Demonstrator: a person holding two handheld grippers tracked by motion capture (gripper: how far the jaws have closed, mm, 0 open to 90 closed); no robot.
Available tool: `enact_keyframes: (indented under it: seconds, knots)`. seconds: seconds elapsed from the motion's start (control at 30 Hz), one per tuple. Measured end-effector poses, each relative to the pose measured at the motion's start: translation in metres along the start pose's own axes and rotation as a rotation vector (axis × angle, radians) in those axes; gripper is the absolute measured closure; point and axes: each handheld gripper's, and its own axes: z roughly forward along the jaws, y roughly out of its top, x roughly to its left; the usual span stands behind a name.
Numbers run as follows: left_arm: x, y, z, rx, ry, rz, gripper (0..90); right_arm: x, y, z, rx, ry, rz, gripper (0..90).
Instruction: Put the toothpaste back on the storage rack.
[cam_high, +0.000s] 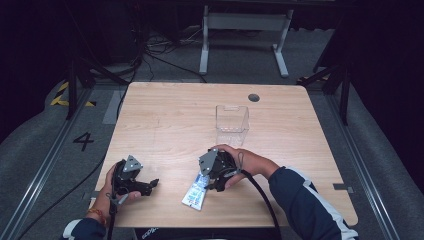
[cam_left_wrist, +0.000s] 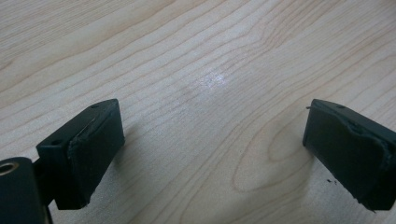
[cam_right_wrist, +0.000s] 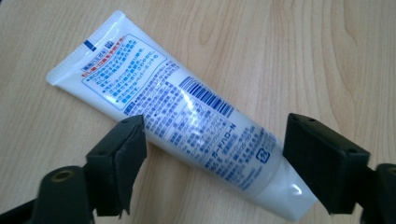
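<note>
Right gripper (cam_right_wrist: 212, 161) is spread wide and hanging right over the white plastic squeeze tube with blue print and a barcode (cam_right_wrist: 187, 121), one jaw on each side of it, not pinching anything yet. That tube lies flat on the light wooden table (cam_high: 165, 120) near the front edge, a bit in front of the clear plastic open-top box (cam_high: 232, 124) in the high view, where you can also see the tube (cam_high: 196, 194) poking out toward the person from under the right gripper (cam_high: 214, 176).

Left gripper (cam_left_wrist: 212, 144) is also open, jaws far apart over bare wood, parked off to the left (cam_high: 147, 185) and well away from the tube.

My take on doing this grab properly: the tube sits diagonally between the jaws, so I'd rotate the hand a touch until the pads (cam_right_wrist: 126, 158) face its long sides squarely. Otherwise it'll probably twist when squeezed. Go for the fuller part of the body rather than the flat crimped end at the upper left of the right gripper view, which looks thin and slippery. Get the jaws right down to the table before closing, since a flat tube is easy to skate over. Squeeze gently, it's soft. The box looks like the likely drop spot, and it's near enough that one hand should manage.
</note>
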Motion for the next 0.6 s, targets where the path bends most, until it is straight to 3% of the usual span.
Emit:
enact_keyframes:
  seconds: [0.13,0.2,0.23,0.3,0.6]
  knots:
    - [0.000,0.000,0.000,0.001,0.002,0.002,5.8,0.001,0.006,0.008,0.028,0.026,-0.028,20.1]
    - [0.000,0.000,0.000,0.000,0.002,0.003,5.8,0.003,0.007,0.013,0.071,0.067,-0.040,20.3]
    - [0.000,0.000,0.000,-0.001,0.002,0.002,5.8,0.003,0.007,0.016,0.112,0.076,-0.049,23.1]
    - [0.000,0.000,0.000,-0.001,0.000,0.004,5.8,0.004,0.006,0.019,0.141,0.087,-0.066,23.7]
    - [0.000,0.000,-0.001,0.000,0.000,0.020,5.8,0.008,0.011,0.025,0.092,0.109,-0.047,22.8]
